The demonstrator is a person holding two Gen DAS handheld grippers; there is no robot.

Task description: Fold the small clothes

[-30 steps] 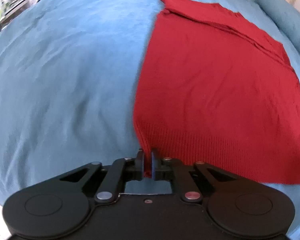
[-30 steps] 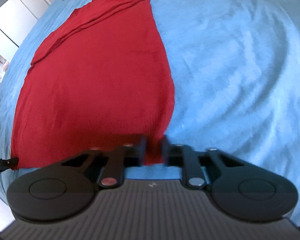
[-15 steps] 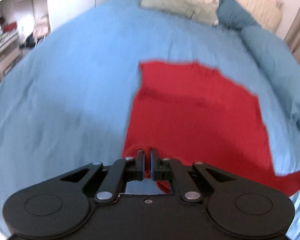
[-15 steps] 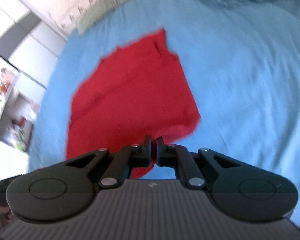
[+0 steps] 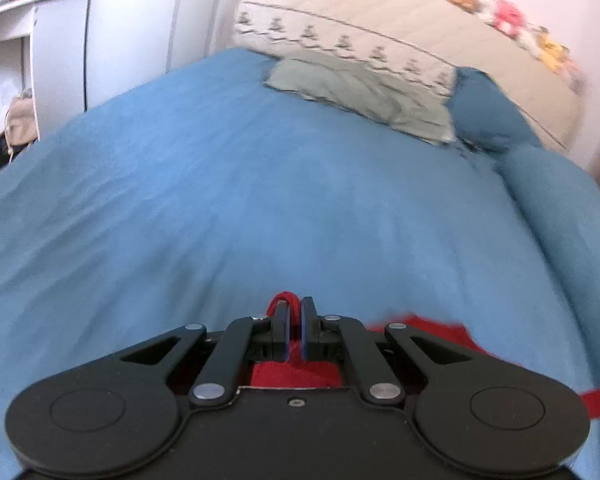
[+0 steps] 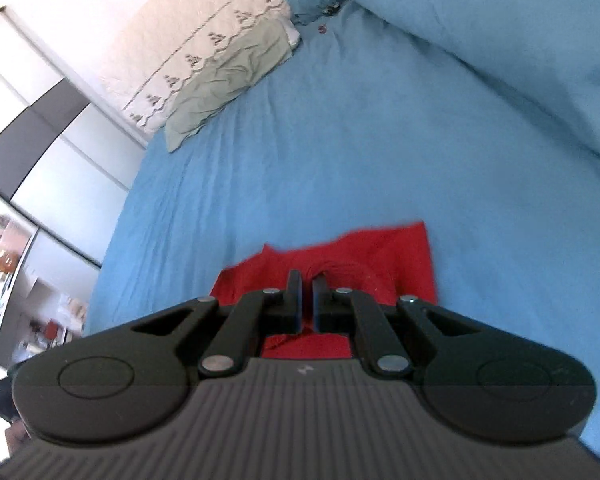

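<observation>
1. Pinching a fold of the red garment point(image 5: 296, 374), the left gripper point(image 5: 294, 320) has its two fingers drawn close together, with a small loop of red cloth poking up over the left finger.
2. More of the garment spreads below and to the right of that gripper, and a strip of it runs off toward the right edge of the left wrist view, where a dark tip touches it; what that tip is cannot be told.
3. The right gripper point(image 6: 307, 294) is likewise clamped on the red garment point(image 6: 388, 256), its fingers nearly together with red cloth bunched between and just past them.
4. In the right wrist view the garment lies on the blue bed cover point(image 6: 300, 152) ahead of the gripper, with one square corner at the upper right.
5. A grey-green pillow point(image 5: 364, 92) rests at the head of the bed against a cream headboard cover point(image 5: 380, 24) with a row of small dark figures.
6. A blue bolster point(image 5: 484, 108) lies just beside the pillow.
7. White wardrobe doors point(image 5: 132, 28) stand left of the bed.
</observation>
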